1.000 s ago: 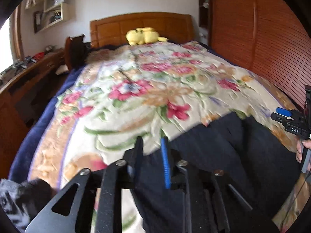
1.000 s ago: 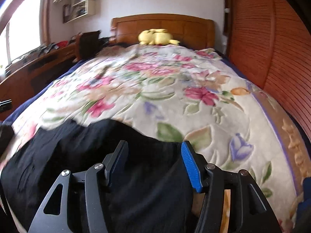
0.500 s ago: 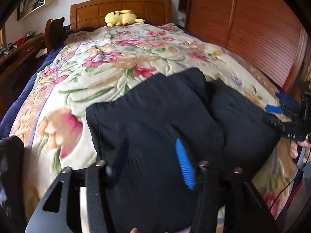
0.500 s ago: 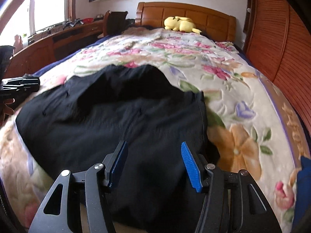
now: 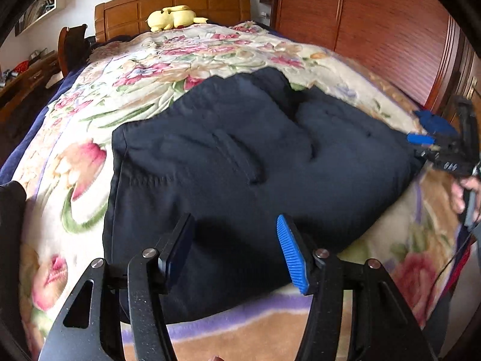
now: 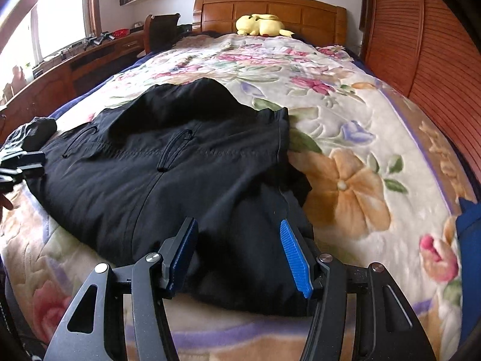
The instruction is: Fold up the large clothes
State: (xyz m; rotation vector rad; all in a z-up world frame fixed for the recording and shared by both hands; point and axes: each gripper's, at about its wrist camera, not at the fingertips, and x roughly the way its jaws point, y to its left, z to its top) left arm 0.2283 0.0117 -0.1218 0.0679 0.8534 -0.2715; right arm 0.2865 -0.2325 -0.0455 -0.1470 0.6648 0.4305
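A dark garment [image 5: 240, 162], black or very dark navy, lay spread across the foot end of the bed [image 5: 210, 48], on top of a cream blanket [image 5: 156, 90] printed with pink and orange flowers. It looked like a pair of trousers folded over on itself, with a waistband seam and belt loops [image 6: 177, 150] running across it in the right wrist view. Its near edge reached close to the foot edge of the bed, and its far edge bunched up into a hump toward the middle of the bed.

The left hand-held gripper [image 5: 237, 249] hung just above the near part of the garment with its jaws spread wide and nothing between them. The right hand-held gripper [image 6: 240, 255] was likewise wide open and empty, poised over the garment's near right corner. From the left wrist view the right hand-held gripper [image 5: 427, 134] showed at the garment's right edge, blurred, with a hand [image 5: 464, 192] on its grip.

A yellow stuffed toy [image 6: 261, 25] lay at the head of the bed against the wooden headboard [image 6: 270, 9]. A wooden wardrobe [image 5: 375, 24] ran along the right edge of the bed, and a long wooden bench [image 6: 75, 63] stood beyond the left edge, under a window [image 6: 57, 18]. A small dark bundle of cloth [image 6: 33, 131] sat near the left edge.
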